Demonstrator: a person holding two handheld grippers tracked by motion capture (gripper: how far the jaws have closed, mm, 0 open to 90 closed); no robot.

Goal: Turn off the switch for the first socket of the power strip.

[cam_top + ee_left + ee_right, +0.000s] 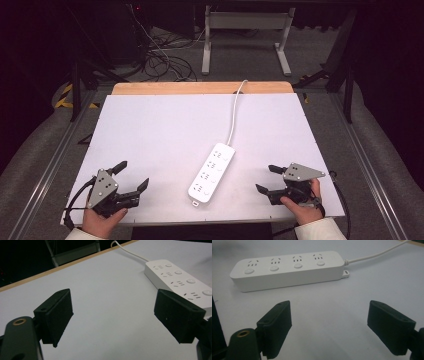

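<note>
Left tool (pixel 133 176) spread, power strip (pixel 211 172) cord (pixel 235 112) cut off

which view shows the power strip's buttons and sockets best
The right gripper view: the whole power strip lies side-on and close, with all four buttons and socket groups plain. The left gripper view shows it at an angle, its near end hidden behind a claw finger. The high view shows it whole but small, between the two claws.

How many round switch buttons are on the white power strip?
4. They run in a row along the power strip, one beside each socket group. The whole top face shows in the right gripper view, so none look hidden.
</note>
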